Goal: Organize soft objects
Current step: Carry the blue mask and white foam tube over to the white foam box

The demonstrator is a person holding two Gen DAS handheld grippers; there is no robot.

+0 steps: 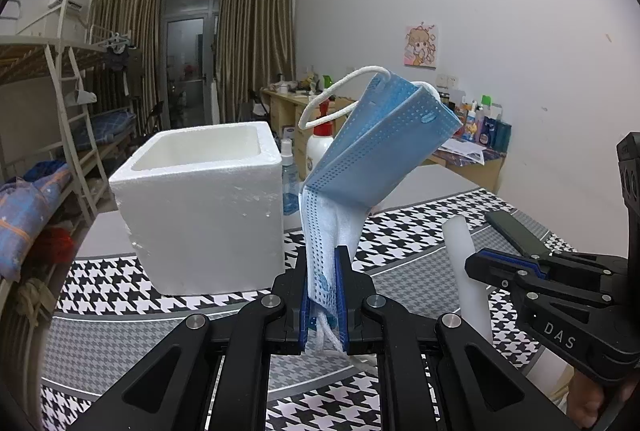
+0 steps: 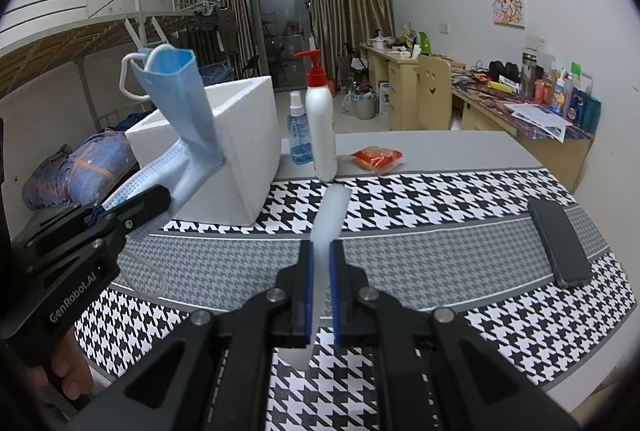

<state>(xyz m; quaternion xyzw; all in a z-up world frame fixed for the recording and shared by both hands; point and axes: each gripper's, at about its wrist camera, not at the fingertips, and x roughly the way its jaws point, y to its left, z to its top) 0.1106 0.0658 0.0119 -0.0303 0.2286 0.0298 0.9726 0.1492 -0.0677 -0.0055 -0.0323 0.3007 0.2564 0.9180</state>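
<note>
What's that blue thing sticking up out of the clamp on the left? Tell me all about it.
It is a stack of blue face masks, pleated, soft non-woven fabric, white on the inside, with white elastic ear loops. The left gripper pinches its lower end; the upper part bends over, lifted above the houndstooth tablecloth, beside the white foam box.

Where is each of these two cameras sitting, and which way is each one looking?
Left wrist view: on the left tool, looking along its fingers at the blue masks it pinches; right tool shows.
Right wrist view: on the right tool, looking along the white foam strip it grips; left tool and a hand show.
Shared: foam box, houndstooth cloth, black phone.
</note>
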